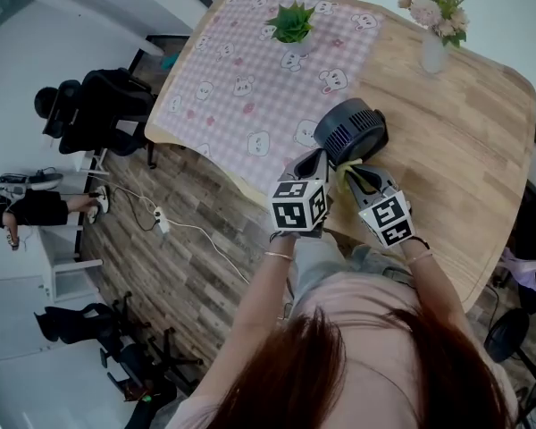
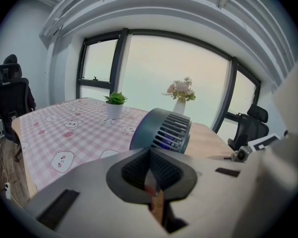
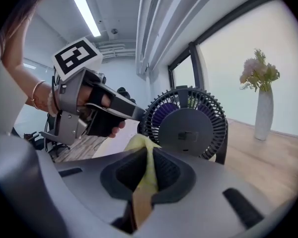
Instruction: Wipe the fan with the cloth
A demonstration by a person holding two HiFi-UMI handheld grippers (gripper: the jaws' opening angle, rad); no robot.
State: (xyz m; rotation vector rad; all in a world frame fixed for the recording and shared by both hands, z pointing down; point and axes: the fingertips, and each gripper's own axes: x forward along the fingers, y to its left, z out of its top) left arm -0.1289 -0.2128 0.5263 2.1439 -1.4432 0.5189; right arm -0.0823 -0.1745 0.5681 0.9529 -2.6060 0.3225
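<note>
The small dark round fan stood on the wooden tabletop, at the edge of the pink checked tablecloth. Its grille faced the right claw, straight ahead and near. That claw was clamped on the pale yellow cloth, whose bunched end poked toward the grille; contact could not be made out. The left claw, pressed together on nothing, sat just beside the fan's housing. A short forward push of the right looked enough to begin wiping.
</note>
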